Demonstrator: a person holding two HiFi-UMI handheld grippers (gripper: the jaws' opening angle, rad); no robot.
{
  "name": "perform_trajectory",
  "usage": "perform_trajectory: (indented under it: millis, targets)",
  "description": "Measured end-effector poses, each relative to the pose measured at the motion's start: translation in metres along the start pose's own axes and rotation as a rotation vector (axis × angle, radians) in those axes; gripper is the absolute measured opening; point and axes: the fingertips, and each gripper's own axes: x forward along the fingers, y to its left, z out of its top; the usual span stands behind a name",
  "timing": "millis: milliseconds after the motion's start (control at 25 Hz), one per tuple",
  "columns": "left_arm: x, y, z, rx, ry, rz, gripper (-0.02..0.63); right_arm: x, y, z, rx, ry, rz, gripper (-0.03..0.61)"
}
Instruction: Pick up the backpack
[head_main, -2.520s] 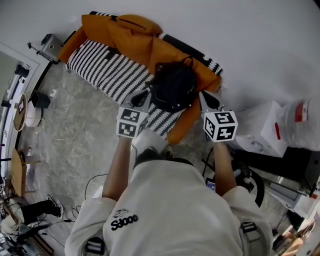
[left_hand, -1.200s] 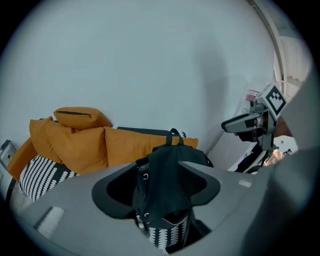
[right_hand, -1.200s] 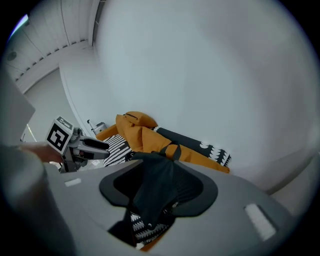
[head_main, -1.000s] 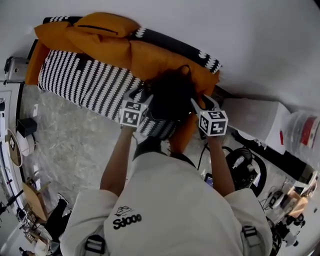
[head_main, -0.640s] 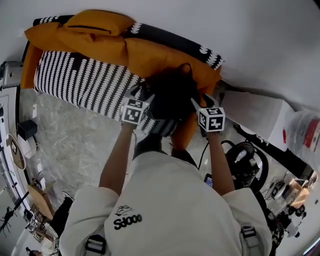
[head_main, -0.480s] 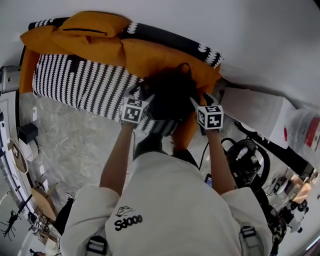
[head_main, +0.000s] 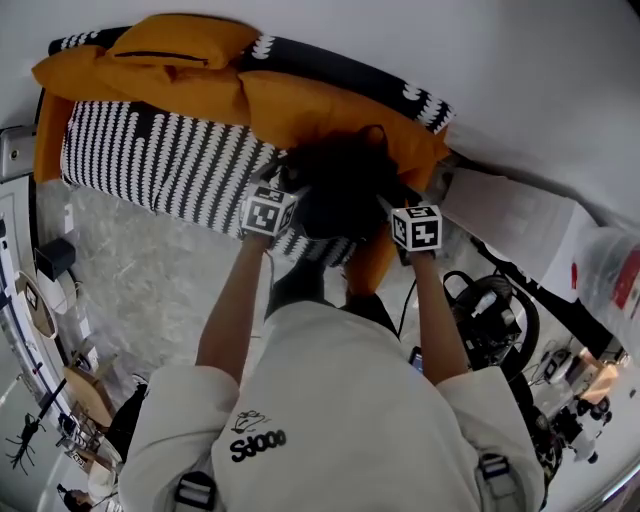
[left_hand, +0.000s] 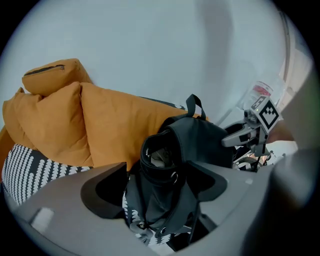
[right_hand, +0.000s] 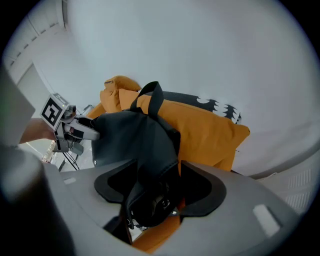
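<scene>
Head view, looking steeply down over the person's shoulders: a black backpack (head_main: 340, 190) sits on a black-and-white patterned sofa (head_main: 150, 160) at 12 o'clock from the person, leaning back on an orange cushion (head_main: 300, 110). The left claw (head_main: 285, 183) is at the backpack's 9 o'clock side and the right claw (head_main: 392, 202) at its 3 o'clock side. The backpack therefore lies squarely between them, both claws about equally close and angled down into it. It stands roughly upright, its long axis running from the seat up to a carry loop at the top. Left gripper view: the jaws stand wide apart, having just been opening. The backpack's side, with a rolled pocket mouth, a metal ring and hanging straps, fills the gap, and the pads do not appear to press on it. Right gripper view: these jaws are likewise spread wide after just opening, with a fold of dark fabric and a buckle lying between them, seemingly unpinched. The coming move likely turns on each claw closing on the fabric already at its 12 o'clock, then both lifting together. Only the head view shows the two claws bracketing the backpack, though there it is a dark blur. Only the gripper views show the gaps, and the right one shows the carry loop (right_hand: 153, 85) standing up at 12 o'clock, with the left claw beyond at 9 o'clock.
</scene>
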Motion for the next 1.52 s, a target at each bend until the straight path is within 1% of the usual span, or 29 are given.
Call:
perform_trajectory:
  millis: [160, 320, 440, 480, 560, 680, 840, 960, 1040, 1120, 1320, 1440, 1520]
  targets:
    - [0.014, -0.009, -0.008, 0.01, 0.045, -0.031, 0.376, 0.008, 0.005, -0.003, 0.004, 0.016, 0.018, 0.275]
    - [0.029, -0.022, -0.021, 0.022, 0.084, -0.057, 0.337, 0.013, 0.005, -0.004, 0.006, 0.009, 0.01, 0.259]
    - [0.036, -0.032, -0.026, 0.044, 0.087, -0.042, 0.32, 0.016, 0.005, -0.005, 0.017, -0.011, -0.002, 0.235]
    - [0.036, -0.033, -0.025, 0.037, 0.074, -0.029, 0.298, 0.016, 0.005, -0.005, 0.02, -0.018, -0.004, 0.228]
    - [0.035, -0.032, -0.024, 0.005, 0.052, -0.012, 0.235, 0.014, 0.004, -0.005, 0.02, -0.03, -0.006, 0.214]
    - [0.034, -0.035, -0.026, -0.024, 0.053, -0.03, 0.207, 0.009, 0.007, -0.007, 0.023, -0.045, 0.0, 0.184]
    - [0.028, -0.041, -0.029, -0.027, 0.061, -0.042, 0.16, 0.002, 0.016, -0.008, 0.038, -0.06, 0.009, 0.144]
    - [0.021, -0.048, -0.034, -0.022, 0.041, -0.024, 0.109, -0.004, 0.025, -0.009, 0.077, -0.076, 0.032, 0.104]
    - [0.016, -0.052, -0.037, -0.017, 0.025, -0.003, 0.097, -0.01, 0.03, -0.011, 0.105, -0.089, 0.046, 0.089]
    - [0.008, -0.056, -0.04, -0.015, 0.009, 0.017, 0.091, -0.018, 0.038, -0.015, 0.108, -0.102, 0.053, 0.081]
    - [-0.023, -0.065, -0.048, -0.011, -0.059, 0.039, 0.083, -0.044, 0.058, -0.017, 0.065, -0.138, 0.062, 0.074]
    - [-0.05, -0.074, -0.043, -0.016, -0.134, 0.056, 0.081, -0.065, 0.072, -0.01, 0.0, -0.183, 0.064, 0.072]
    - [-0.068, -0.08, -0.037, -0.005, -0.182, 0.08, 0.078, -0.083, 0.081, -0.003, -0.039, -0.223, 0.067, 0.071]
